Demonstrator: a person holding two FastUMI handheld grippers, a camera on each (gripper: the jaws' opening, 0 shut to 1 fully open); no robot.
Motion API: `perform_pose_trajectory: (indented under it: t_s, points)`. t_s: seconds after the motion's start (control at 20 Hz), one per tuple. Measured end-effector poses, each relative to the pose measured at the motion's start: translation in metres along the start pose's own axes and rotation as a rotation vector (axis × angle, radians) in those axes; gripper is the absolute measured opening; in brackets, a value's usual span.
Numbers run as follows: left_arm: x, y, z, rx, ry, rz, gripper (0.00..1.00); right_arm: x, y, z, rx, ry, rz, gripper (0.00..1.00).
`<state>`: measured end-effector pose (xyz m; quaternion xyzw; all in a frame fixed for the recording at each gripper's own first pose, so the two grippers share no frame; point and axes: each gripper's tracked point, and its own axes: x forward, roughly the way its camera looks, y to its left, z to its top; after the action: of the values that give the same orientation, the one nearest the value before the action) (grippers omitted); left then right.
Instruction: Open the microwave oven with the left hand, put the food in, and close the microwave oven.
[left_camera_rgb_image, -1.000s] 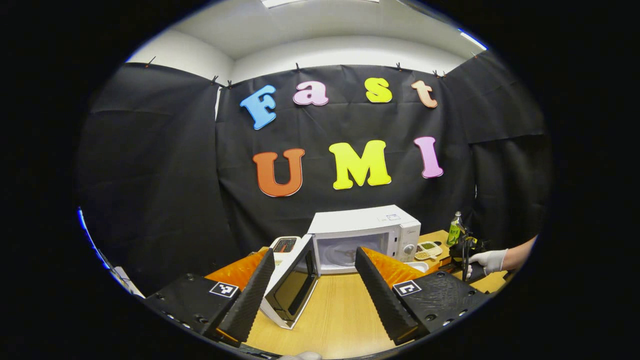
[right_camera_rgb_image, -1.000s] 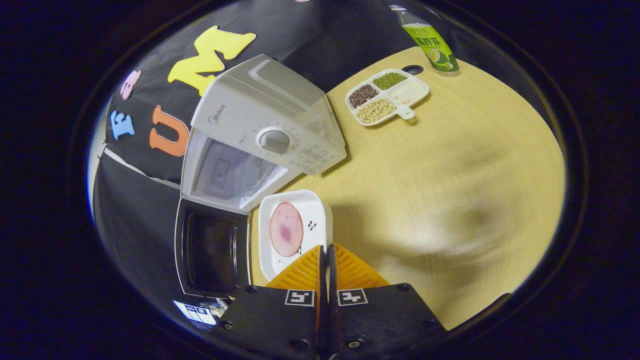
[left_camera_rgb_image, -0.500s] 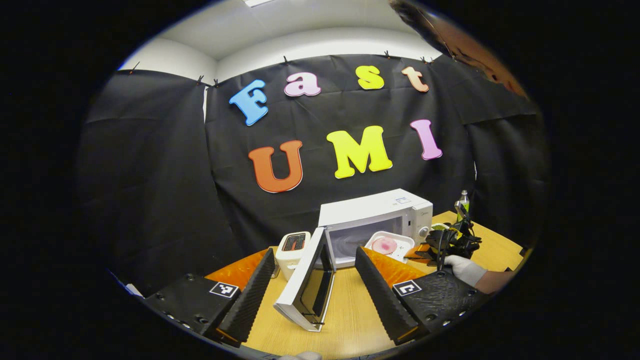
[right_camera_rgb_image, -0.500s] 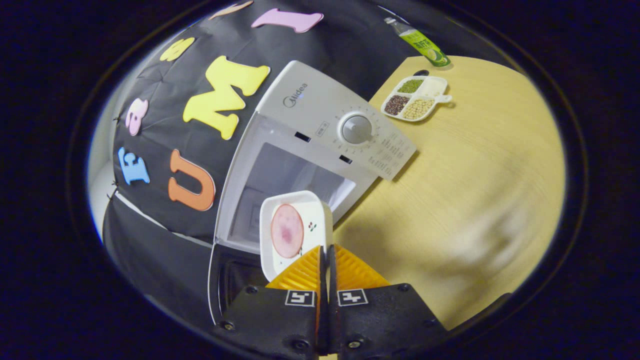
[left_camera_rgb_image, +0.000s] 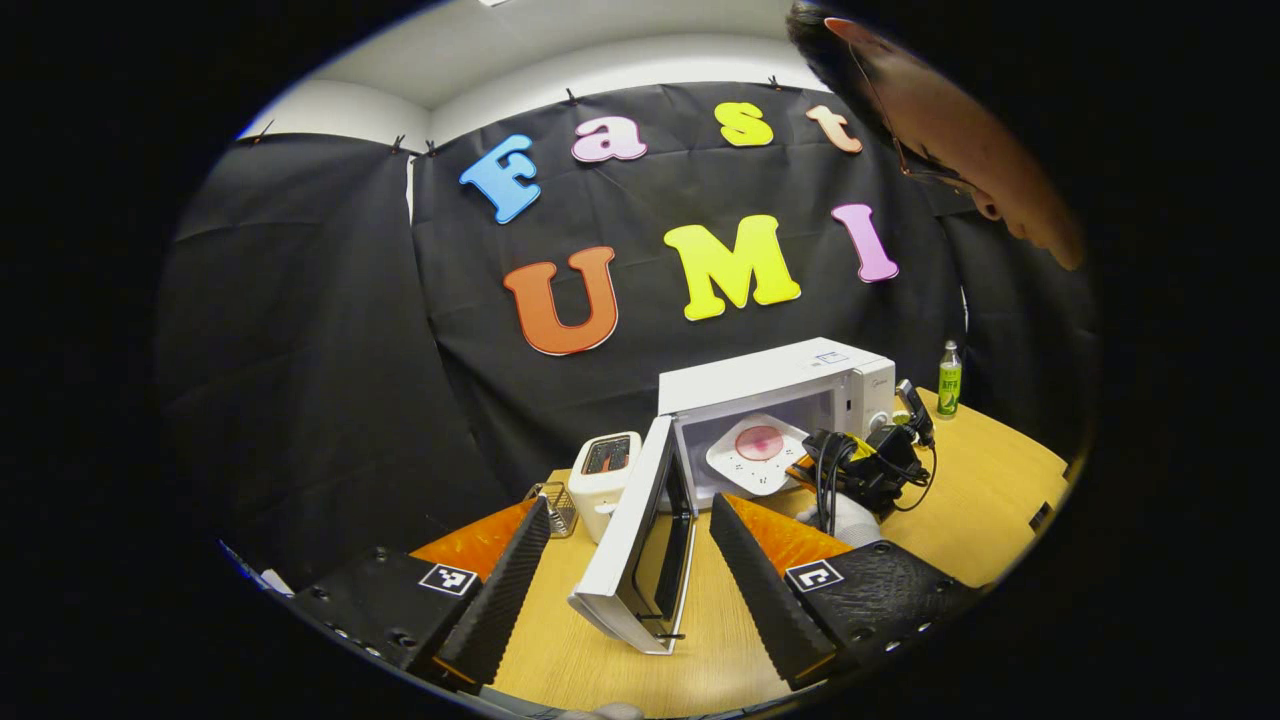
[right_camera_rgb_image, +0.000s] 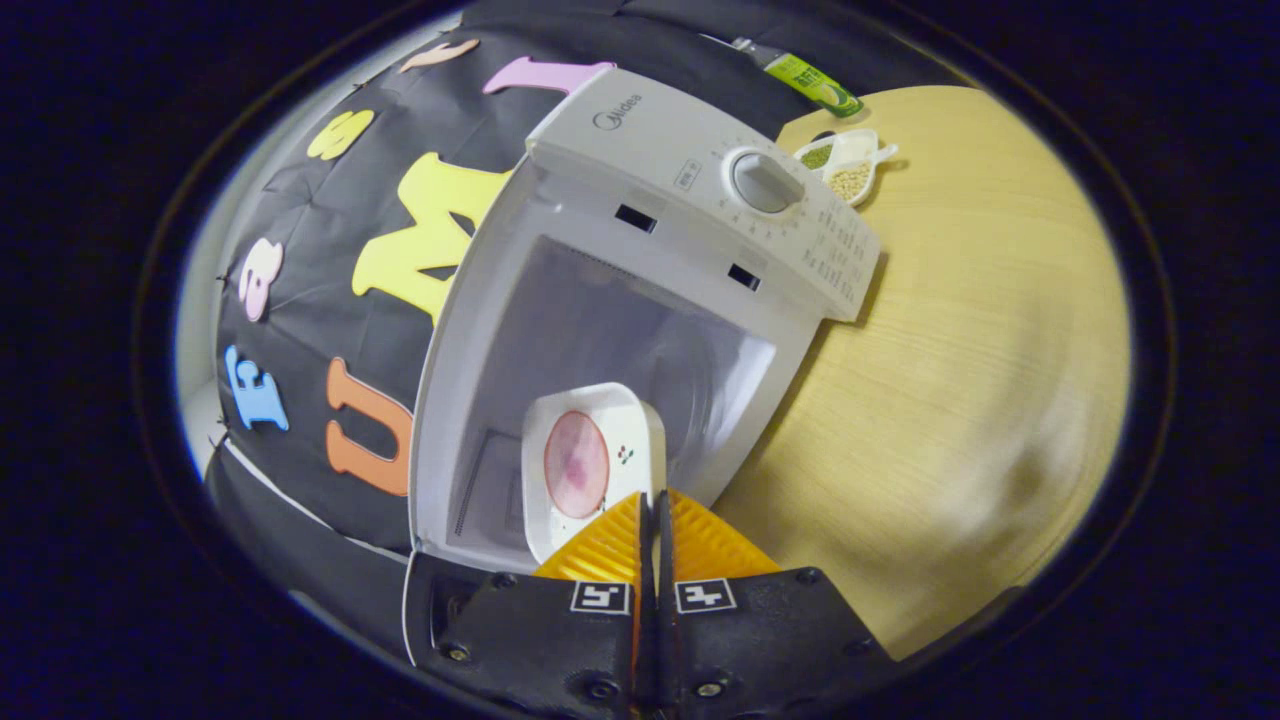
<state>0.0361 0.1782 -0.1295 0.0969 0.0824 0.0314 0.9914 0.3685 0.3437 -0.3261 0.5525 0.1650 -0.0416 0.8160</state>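
The white microwave (left_camera_rgb_image: 775, 378) stands on the wooden table (left_camera_rgb_image: 985, 500), its door (left_camera_rgb_image: 635, 545) swung wide open to the left. My left gripper (left_camera_rgb_image: 630, 505) is open and empty, held back from the oven with the door's edge between its fingers. My right gripper (right_camera_rgb_image: 652, 497) is shut on the rim of a white plate (right_camera_rgb_image: 625, 425) carrying a pink slice of food (right_camera_rgb_image: 576, 464). The plate is tilted and sits at the mouth of the microwave (right_camera_rgb_image: 690, 150) cavity. From the left gripper view, the plate (left_camera_rgb_image: 735, 468) is partly inside the opening, and a gloved hand (left_camera_rgb_image: 850, 520) holds the right gripper.
A white toaster (left_camera_rgb_image: 603, 468) stands left of the open door. A green bottle (left_camera_rgb_image: 949, 377) and a sectioned dish of beans (right_camera_rgb_image: 850, 165) sit right of the oven. A person's head leans in at the upper right. Bare table (right_camera_rgb_image: 960, 400) lies right of the microwave.
My right gripper has carried the plate from in front of the oven into the cavity's mouth. The left gripper has drifted left and stayed open; the door stays open.
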Motion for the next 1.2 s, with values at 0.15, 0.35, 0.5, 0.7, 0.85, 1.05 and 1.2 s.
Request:
perform_pose_trajectory:
  t_s: [0.15,0.35,0.5,0.7,0.85,1.05,1.2]
  points:
    - [0.009,0.001,-0.007,-0.010,0.000,0.002,0.96,0.035,-0.002,0.003,0.084,-0.025,-0.029,0.03]
    - [0.019,0.003,-0.020,-0.001,0.011,-0.002,0.96,0.068,0.001,0.009,0.072,-0.075,-0.052,0.04]
    - [0.024,0.001,-0.030,-0.011,0.024,-0.012,0.96,0.078,-0.001,0.009,0.109,-0.072,-0.054,0.00]
    - [0.030,0.005,-0.028,-0.003,0.022,-0.017,0.96,0.065,0.012,0.023,0.110,-0.112,0.015,0.07]
    - [0.032,0.007,-0.022,-0.003,0.005,-0.022,0.96,0.049,0.028,0.033,0.030,-0.126,0.060,0.75]
    - [0.029,0.001,-0.002,-0.032,-0.034,-0.042,0.96,0.018,0.038,0.045,-0.218,-0.137,0.036,0.98]
    - [0.028,0.000,0.013,-0.058,-0.065,-0.054,0.96,-0.020,0.060,0.059,-0.391,-0.145,0.072,0.99]
